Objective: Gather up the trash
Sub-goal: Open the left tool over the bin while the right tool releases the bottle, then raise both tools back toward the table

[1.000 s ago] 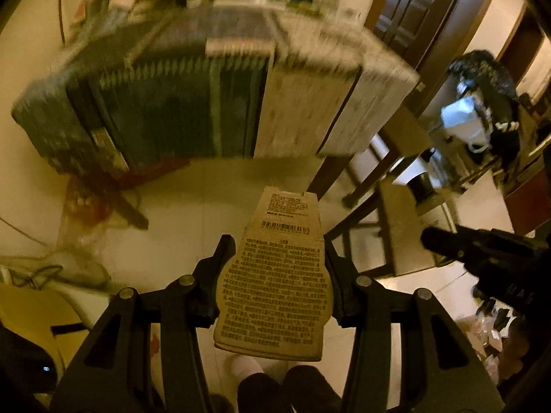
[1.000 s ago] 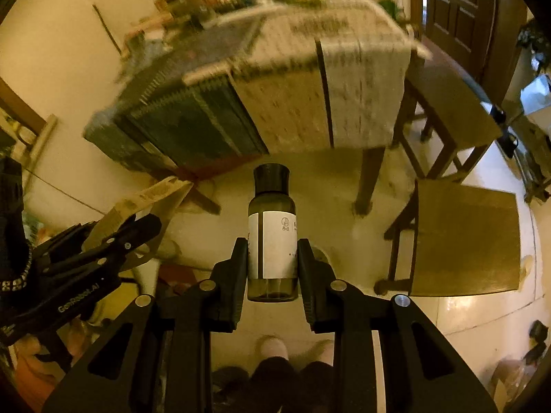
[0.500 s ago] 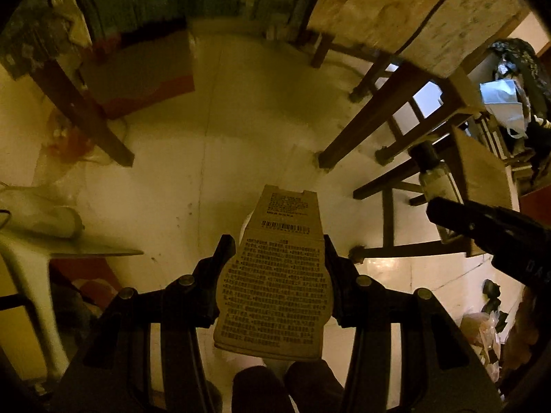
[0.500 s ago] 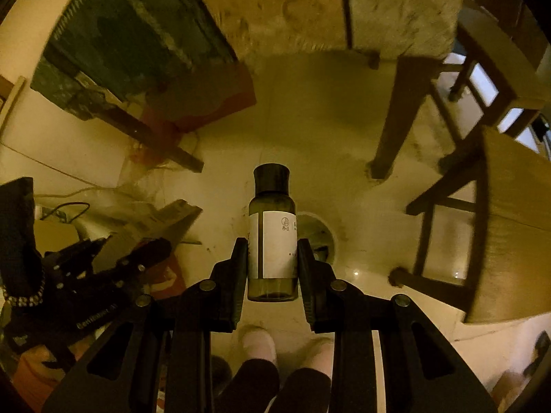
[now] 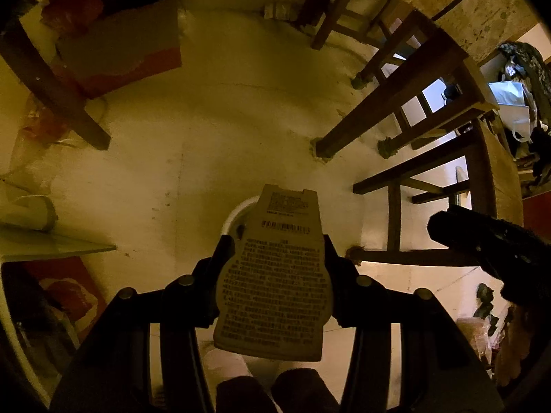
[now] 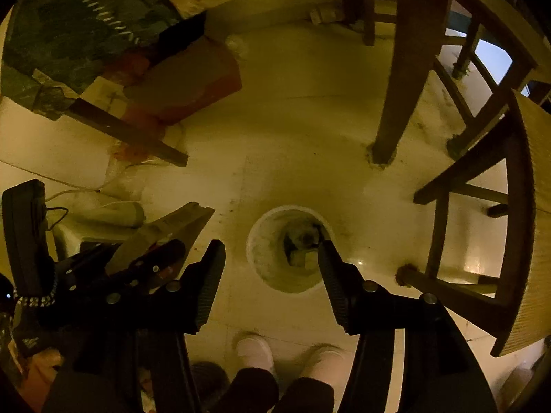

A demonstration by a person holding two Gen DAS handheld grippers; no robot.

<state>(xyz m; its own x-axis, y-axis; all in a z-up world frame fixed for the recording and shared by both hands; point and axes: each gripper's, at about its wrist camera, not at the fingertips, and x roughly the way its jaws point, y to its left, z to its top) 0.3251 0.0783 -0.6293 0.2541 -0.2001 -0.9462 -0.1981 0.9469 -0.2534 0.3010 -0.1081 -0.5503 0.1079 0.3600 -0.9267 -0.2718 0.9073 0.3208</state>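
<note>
Dark chair legs (image 6: 396, 79) stand near the round white bin (image 6: 272, 275) below me. My right gripper (image 6: 272, 251) gapes wide, holding nothing. My left gripper (image 5: 275, 258) pinches a flat printed packet (image 5: 275, 285) (papery, barcoded) above the bin.

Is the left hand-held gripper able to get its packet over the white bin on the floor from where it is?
Probably yes. The left hand-held gripper, shut on the flat packet, hangs above the white bin, with only bare floor around. The open right hand-held gripper sits beside it, not between.
</note>
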